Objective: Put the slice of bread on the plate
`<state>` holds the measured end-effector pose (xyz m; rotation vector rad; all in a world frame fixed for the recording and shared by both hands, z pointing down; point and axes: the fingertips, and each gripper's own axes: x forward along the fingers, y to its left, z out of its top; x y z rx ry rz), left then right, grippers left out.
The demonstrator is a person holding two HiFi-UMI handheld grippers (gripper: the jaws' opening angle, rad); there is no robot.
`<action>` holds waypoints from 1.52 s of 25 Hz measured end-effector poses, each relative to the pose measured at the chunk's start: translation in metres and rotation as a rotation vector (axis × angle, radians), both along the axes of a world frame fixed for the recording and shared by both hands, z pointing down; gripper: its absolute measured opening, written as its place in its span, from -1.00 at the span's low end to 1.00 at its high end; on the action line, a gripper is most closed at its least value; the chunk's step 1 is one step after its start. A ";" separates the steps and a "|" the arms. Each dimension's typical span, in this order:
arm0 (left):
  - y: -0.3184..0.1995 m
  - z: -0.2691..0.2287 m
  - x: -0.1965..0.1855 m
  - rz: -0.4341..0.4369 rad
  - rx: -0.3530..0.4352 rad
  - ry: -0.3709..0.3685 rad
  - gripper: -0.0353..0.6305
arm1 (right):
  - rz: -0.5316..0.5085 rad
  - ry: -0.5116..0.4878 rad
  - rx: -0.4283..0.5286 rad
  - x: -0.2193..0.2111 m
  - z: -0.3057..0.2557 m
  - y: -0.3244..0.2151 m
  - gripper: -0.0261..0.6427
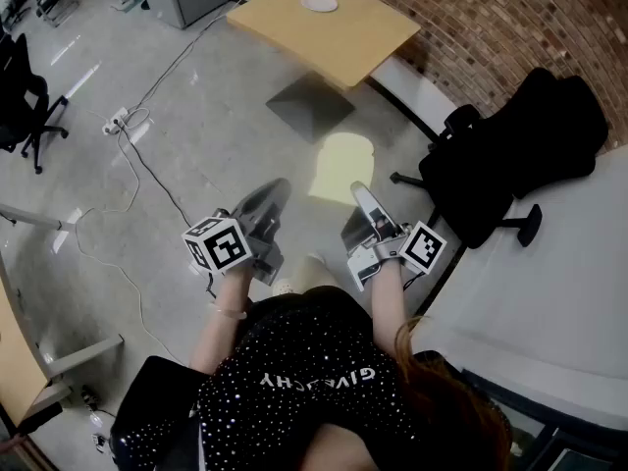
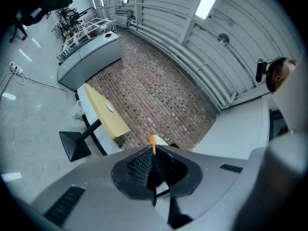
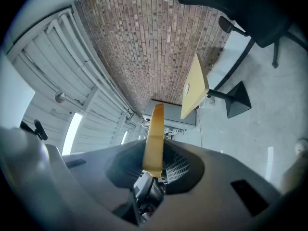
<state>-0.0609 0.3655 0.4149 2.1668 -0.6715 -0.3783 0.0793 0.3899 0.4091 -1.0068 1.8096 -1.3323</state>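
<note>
A pale yellow slice of bread [image 1: 341,168] hangs in the air over the floor, pinched at its near edge by my right gripper [image 1: 361,196]. In the right gripper view the slice of bread [image 3: 155,134] stands edge-on between the jaws of the right gripper [image 3: 155,162], which are shut on it. My left gripper [image 1: 277,189] is beside it on the left, apart from the bread; its jaws [image 2: 153,170] are shut on nothing. The white plate [image 1: 319,3] lies on a yellow table [image 1: 363,37] well ahead; the plate [image 3: 187,88] also shows in the right gripper view.
A black office chair [image 1: 520,145] stands to the right, next to a white table [image 1: 549,283]. The yellow table's dark base [image 1: 309,106] sits on the floor ahead. Cables [image 1: 128,155] run across the floor at left, near another black chair [image 1: 25,96]. A brick wall [image 1: 491,18] lies behind.
</note>
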 end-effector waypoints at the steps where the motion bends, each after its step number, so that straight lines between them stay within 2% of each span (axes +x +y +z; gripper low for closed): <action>1: -0.002 0.001 -0.002 0.000 0.001 -0.003 -0.81 | 0.006 0.007 -0.002 0.001 0.002 -0.003 -0.63; 9: -0.065 0.009 0.001 -0.024 -0.005 -0.003 -0.81 | 0.004 0.035 -0.012 0.013 0.009 -0.067 -0.63; 25: -0.254 0.002 0.060 -0.053 0.012 0.023 -0.81 | -0.088 0.044 -0.016 0.049 0.005 -0.260 -0.63; 31: -0.288 0.011 0.079 -0.066 -0.003 0.025 -0.81 | -0.119 0.025 -0.024 0.061 0.015 -0.300 -0.63; 38: -0.296 0.018 0.082 -0.084 -0.019 0.012 -0.81 | -0.149 -0.001 -0.027 0.060 0.019 -0.315 -0.63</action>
